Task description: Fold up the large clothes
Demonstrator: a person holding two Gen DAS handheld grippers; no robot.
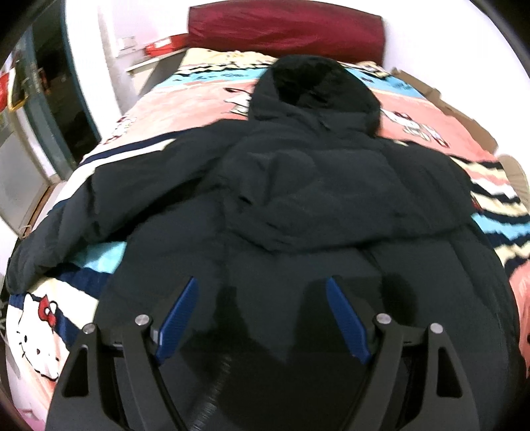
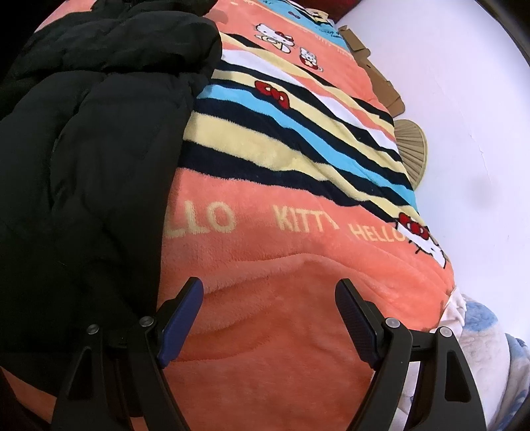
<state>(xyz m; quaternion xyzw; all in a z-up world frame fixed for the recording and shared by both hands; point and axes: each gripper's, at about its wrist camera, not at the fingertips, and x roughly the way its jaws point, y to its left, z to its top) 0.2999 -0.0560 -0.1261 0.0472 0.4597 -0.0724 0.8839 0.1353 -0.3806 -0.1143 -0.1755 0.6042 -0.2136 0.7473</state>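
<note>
Currently: black hooded jacket point(image 1: 298, 185) spread on striped Hello Kitty blanket point(image 2: 281, 252), hood toward red headboard point(image 1: 285, 30). Left gripper point(image 1: 261, 291) over jacket hem, jaws apart, empty. Right gripper point(image 2: 268, 295) over bare blanket beside jacket, jaws apart, empty.

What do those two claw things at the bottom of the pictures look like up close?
Each tool, left and right, has matte black forked arms with round silver pivot pins and two ribbed dark-blue finger pads. A black ribbed cable shows beneath the left one.

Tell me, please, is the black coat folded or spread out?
Partly folded: the black coat has one sleeve across its body, the other sleeve spread.
</note>
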